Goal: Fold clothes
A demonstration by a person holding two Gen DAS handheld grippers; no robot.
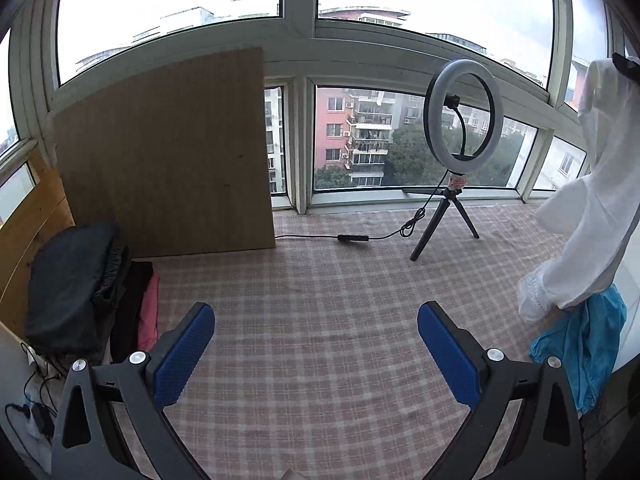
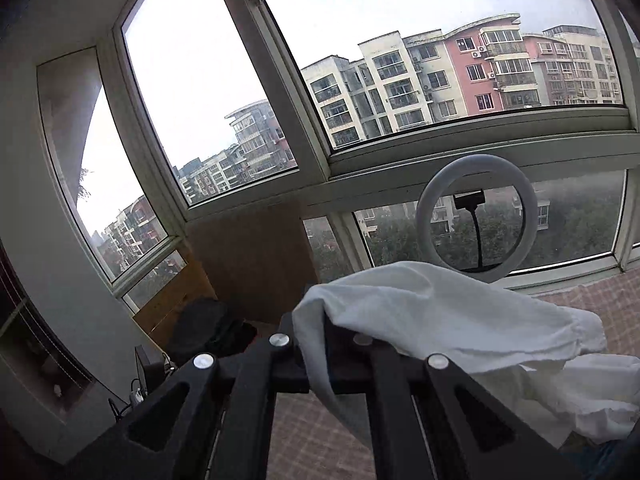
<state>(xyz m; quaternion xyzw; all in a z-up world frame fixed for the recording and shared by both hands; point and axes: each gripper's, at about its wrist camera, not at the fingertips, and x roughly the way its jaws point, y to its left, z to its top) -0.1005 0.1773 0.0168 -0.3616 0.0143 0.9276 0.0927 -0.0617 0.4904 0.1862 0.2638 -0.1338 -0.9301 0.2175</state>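
A white garment [image 1: 600, 184] hangs in the air at the far right of the left wrist view, held up by my right gripper [image 1: 626, 65] at its top. In the right wrist view the same white garment [image 2: 448, 316] drapes over my right gripper [image 2: 332, 332], whose jaws stand shut on it; the fingertips are hidden by cloth. My left gripper [image 1: 316, 344] is open and empty, low over the pink checked cloth [image 1: 320, 304]. A blue garment [image 1: 580, 348] lies at the right below the white one.
A ring light on a tripod [image 1: 460, 152] stands at the back by the window, its cable [image 1: 352, 238] running left. A brown board [image 1: 168, 160] leans at the back left. Folded dark and pink clothes [image 1: 88, 284] are stacked at the left.
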